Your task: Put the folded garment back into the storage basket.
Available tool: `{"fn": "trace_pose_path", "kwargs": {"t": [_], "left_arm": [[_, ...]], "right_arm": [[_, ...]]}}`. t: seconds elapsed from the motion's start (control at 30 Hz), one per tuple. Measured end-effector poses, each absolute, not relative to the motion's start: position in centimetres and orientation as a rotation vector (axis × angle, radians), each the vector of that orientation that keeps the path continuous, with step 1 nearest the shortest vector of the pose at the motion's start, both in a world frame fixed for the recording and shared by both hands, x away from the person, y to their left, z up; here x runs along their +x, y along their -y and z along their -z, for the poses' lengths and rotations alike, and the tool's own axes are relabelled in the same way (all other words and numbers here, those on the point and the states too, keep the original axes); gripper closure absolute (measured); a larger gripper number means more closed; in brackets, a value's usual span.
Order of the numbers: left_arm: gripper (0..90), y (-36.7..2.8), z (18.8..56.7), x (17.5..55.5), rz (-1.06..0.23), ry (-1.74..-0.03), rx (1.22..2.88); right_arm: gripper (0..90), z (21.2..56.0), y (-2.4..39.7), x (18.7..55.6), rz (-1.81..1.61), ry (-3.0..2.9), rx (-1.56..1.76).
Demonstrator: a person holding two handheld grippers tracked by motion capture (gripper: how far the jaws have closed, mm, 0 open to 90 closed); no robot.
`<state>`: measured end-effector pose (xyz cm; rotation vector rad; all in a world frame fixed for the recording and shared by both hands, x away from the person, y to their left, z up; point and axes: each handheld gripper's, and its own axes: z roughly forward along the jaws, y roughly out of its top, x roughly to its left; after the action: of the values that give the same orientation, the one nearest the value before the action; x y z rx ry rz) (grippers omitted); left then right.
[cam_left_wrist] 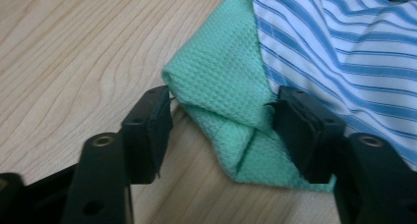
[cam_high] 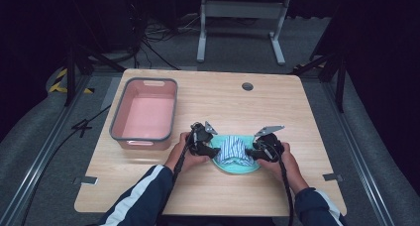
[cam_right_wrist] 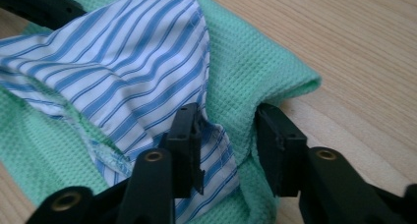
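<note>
Green waffle cloth (cam_high: pixel 236 166) lies on the wooden table (cam_high: pixel 218 196), just right of the pink bin (cam_high: pixel 144 114), with a blue striped shirt (cam_high: pixel 234 149) bunched on top of it. I think the job is to gather these cloths and put them in the bin, and that is only starting: the bin is empty.

My left gripper (cam_left_wrist: pixel 221 118) is half open around a folded green corner; one pad touches it, the other does not, so it has no hold. My right gripper (cam_right_wrist: pixel 228 135) pinches a fold of green cloth and shirt together between narrow jaws.

Lifting and carrying to the bin are left to do.

Past the bin, the room is dark, with grey floor, cables and a white frame (cam_high: pixel 241 23).
</note>
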<state>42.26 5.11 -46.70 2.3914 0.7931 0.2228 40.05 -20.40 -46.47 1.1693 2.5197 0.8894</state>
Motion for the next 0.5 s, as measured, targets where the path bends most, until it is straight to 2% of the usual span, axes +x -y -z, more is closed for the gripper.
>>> {"fn": "trace_pose_path", "kwargs": {"t": [0.2,0.23,0.27,0.5], "left_arm": [[59.0,-4.86,46.71,42.34,-0.215,-0.768,2.381],[59.0,-4.75,46.65,42.33,-0.211,-0.754,2.386],[64.6,-4.66,46.69,42.29,-0.207,-0.752,2.378],[80.3,-4.48,46.61,42.20,-0.189,-0.734,2.385]], "right_arm": [[72.6,46.54,20.38,39.88,-0.913,-2.518,1.177],[72.6,46.54,20.38,39.88,-0.913,-2.518,1.177],[74.8,46.59,20.36,39.84,-0.919,-2.515,1.171],[78.8,46.63,20.42,39.59,-0.944,-2.506,1.170]]}}
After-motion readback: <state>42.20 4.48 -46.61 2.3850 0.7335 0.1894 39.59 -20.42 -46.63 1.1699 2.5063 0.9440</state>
